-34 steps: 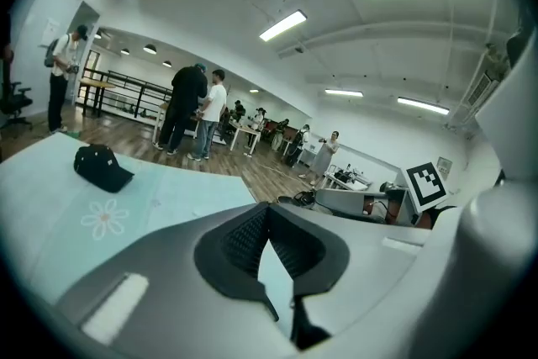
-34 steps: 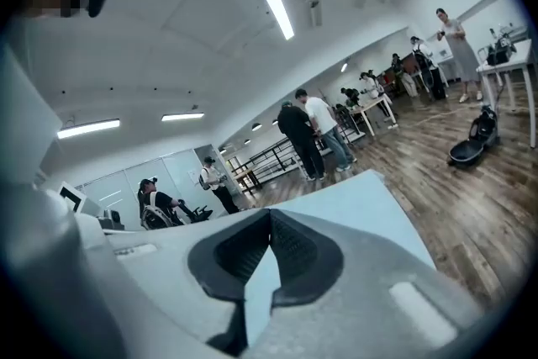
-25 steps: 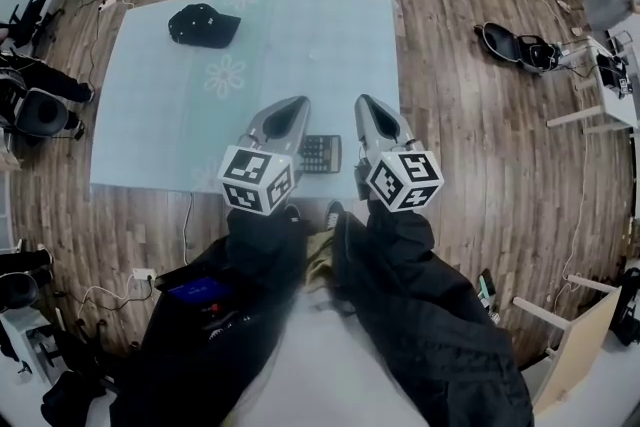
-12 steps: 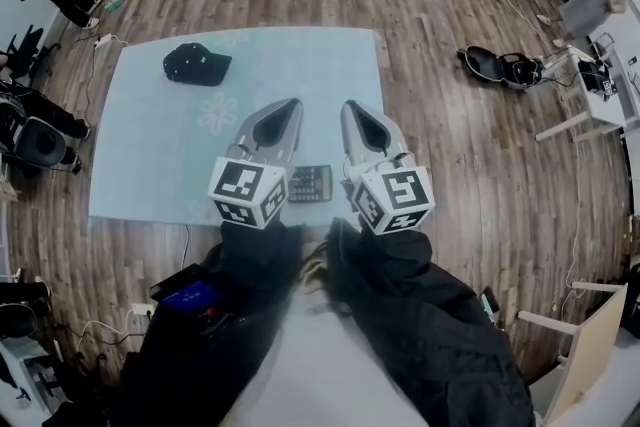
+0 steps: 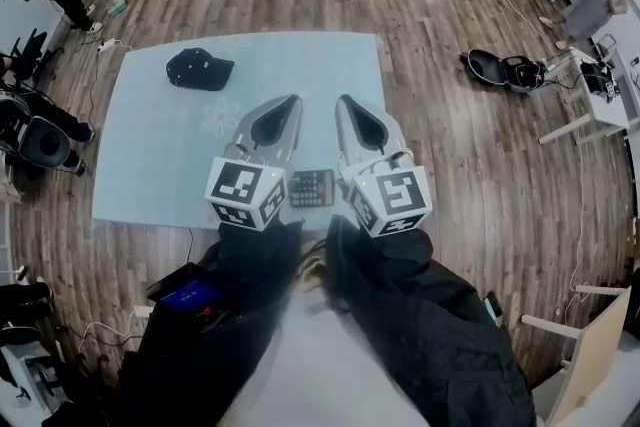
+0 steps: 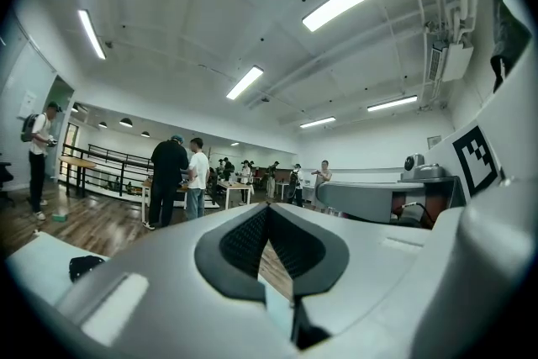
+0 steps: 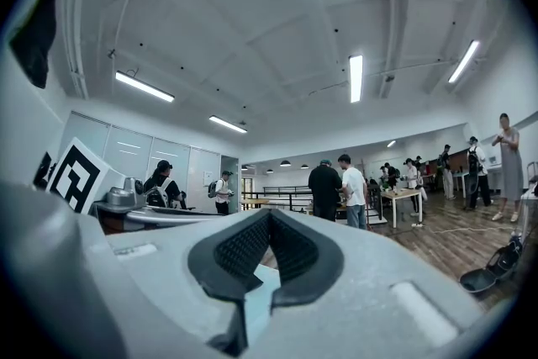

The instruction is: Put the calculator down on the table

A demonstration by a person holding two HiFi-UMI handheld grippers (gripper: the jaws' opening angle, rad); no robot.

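Dark rectangular button calculator [image 5: 311,187] flat on pale blue surface [image 5: 150,155], below and between left gripper [image 5: 288,103] and right gripper [image 5: 343,101]. Both closed, empty. Retreat straight, no brushing it.

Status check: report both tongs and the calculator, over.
Left tongs shut, empty. Right tongs shut, empty. Calculator flat on table, clear of both. Black cap at far-left corner, no obstruction.

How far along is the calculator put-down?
Done: the calculator lies flat on the table, near its front edge, with nothing touching it. In hand: nothing; the left gripper and right gripper both have jaws together and empty. Left: nothing visible.
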